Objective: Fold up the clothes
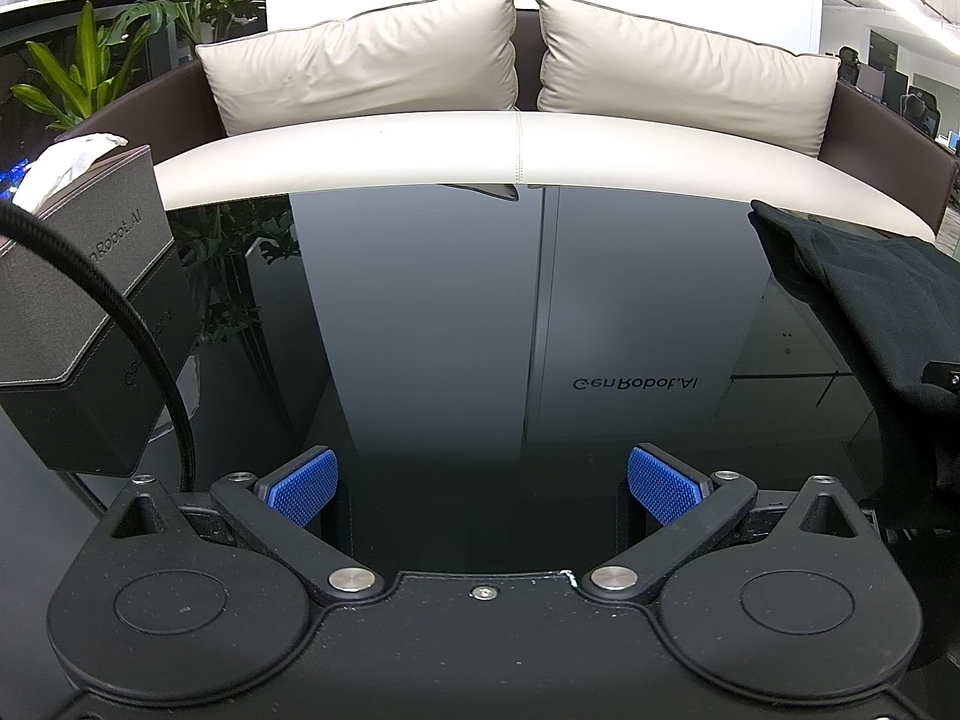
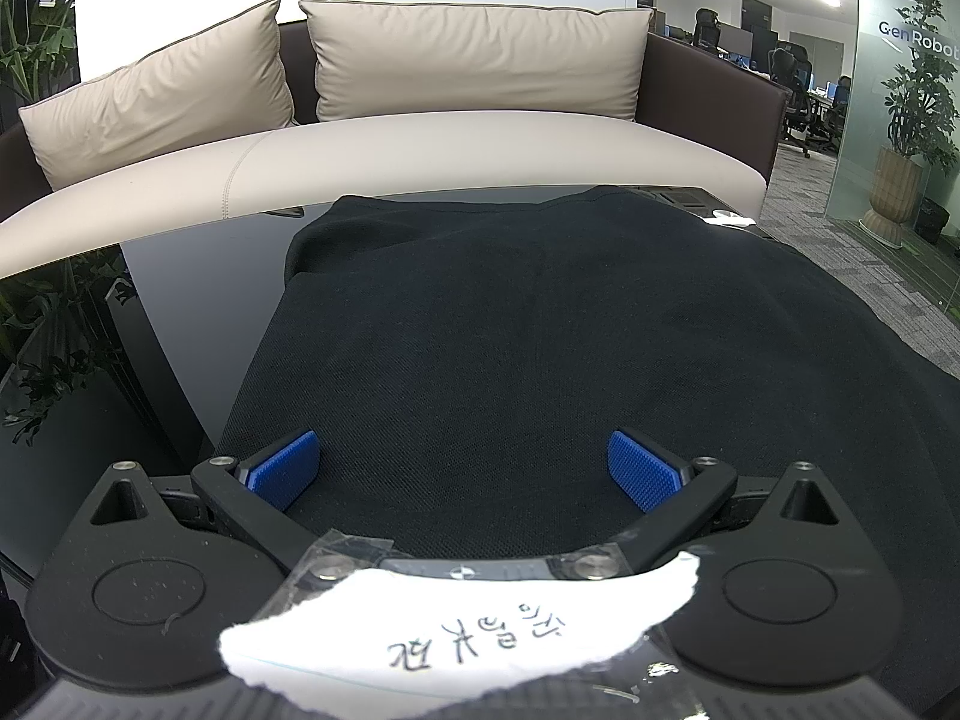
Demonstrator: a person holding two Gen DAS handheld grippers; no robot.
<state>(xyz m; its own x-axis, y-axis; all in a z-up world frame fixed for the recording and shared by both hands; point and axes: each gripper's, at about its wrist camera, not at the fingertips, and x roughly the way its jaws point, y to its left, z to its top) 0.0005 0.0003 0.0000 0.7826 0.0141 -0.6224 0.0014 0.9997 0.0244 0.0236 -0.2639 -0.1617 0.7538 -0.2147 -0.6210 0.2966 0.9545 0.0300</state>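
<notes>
I see my right gripper spread wide over the black garment on the glass table; my left gripper, likewise unclenched, hovers beside it.

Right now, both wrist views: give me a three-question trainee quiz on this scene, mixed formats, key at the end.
1. True or false: the left tool is holding the black garment.
2. Multiple choice: under the right tool lies A) bare glass table, B) the black garment, C) a cushion.
3. Short answer: what stands on the glossy table at the far left of the left wrist view?

Key
1. False; its blue pads stand wide apart over bare table, and the garment lies off to the right.
2. B
3. A grey box with a printed logo and white paper sticking out of its top.
</notes>
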